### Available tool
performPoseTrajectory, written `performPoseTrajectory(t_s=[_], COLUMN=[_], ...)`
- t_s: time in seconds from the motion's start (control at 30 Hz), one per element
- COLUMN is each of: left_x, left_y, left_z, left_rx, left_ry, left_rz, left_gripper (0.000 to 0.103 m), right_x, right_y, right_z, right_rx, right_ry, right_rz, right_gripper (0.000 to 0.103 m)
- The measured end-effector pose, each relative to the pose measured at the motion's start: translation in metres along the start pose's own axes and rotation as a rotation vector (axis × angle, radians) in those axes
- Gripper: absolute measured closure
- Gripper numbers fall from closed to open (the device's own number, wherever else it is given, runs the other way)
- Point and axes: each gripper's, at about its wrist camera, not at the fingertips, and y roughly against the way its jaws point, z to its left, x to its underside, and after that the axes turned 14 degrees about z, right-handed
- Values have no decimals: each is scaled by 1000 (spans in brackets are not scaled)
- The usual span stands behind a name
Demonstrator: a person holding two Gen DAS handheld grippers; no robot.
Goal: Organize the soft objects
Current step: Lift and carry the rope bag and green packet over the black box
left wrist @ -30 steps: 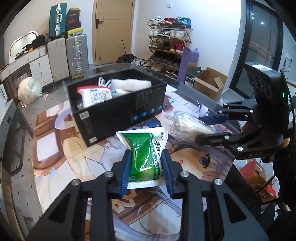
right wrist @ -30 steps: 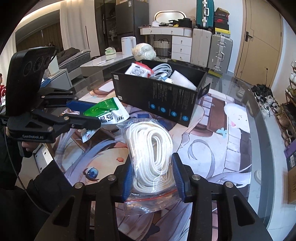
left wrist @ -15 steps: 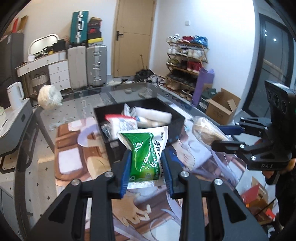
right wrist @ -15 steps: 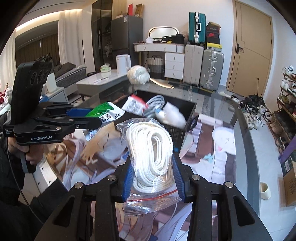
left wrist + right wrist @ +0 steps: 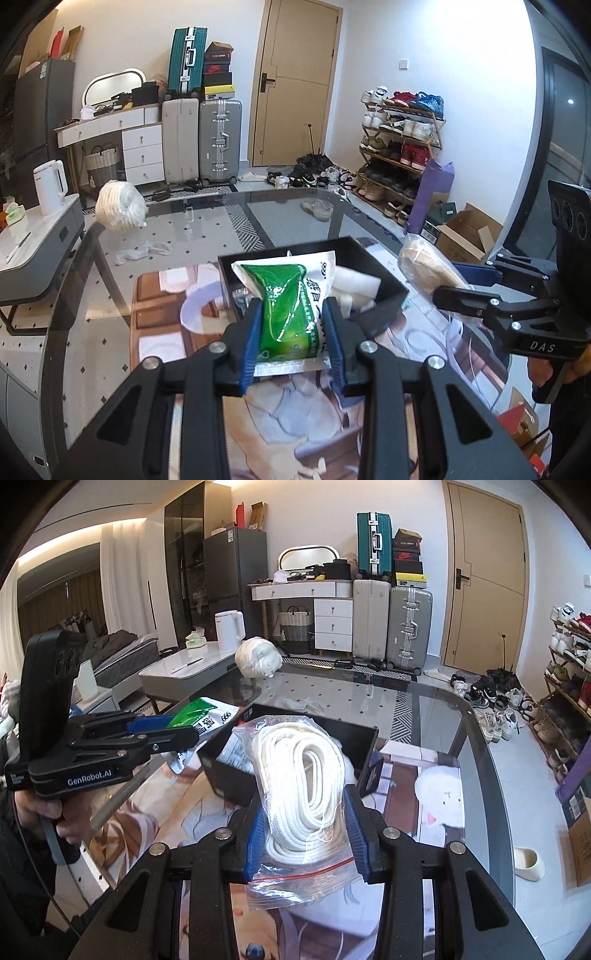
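My left gripper (image 5: 293,325) is shut on a green and white soft packet (image 5: 286,302) and holds it in the air above the near side of the black box (image 5: 384,275). My right gripper (image 5: 304,819) is shut on a clear zip bag of white rope (image 5: 303,775), also lifted, in front of the black box (image 5: 364,738). The box holds white soft items and packets, partly hidden by both held things. The left gripper with the green packet (image 5: 197,716) shows at the left of the right wrist view; the right gripper with its bag (image 5: 428,269) shows at the right of the left wrist view.
The box stands on a glass table (image 5: 280,206) with a printed mat (image 5: 162,332). A white bundle (image 5: 120,206) lies at the table's far corner. Suitcases, a dresser, a shoe rack (image 5: 402,147) and cardboard boxes stand beyond.
Both grippers have risen and moved toward the box with their loads. The box now sits lower and nearer under the green packet and the rope bag.
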Motion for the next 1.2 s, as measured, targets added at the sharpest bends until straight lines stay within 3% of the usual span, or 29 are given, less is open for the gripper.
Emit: performPoseTrajectory(t_s=[0.43, 1.2], left_x=[-29, -43], left_y=[-36, -85], left_z=[16, 14], left_rx=[-21, -7], left_ry=[20, -7], left_rz=[16, 52], left_gripper=[72, 72], right_x=[-48, -66], right_y=[-39, -106], right_z=[-17, -6], right_rx=[3, 100], right_ry=[-70, 32], right_rz=[43, 160], right_gripper=[64, 64])
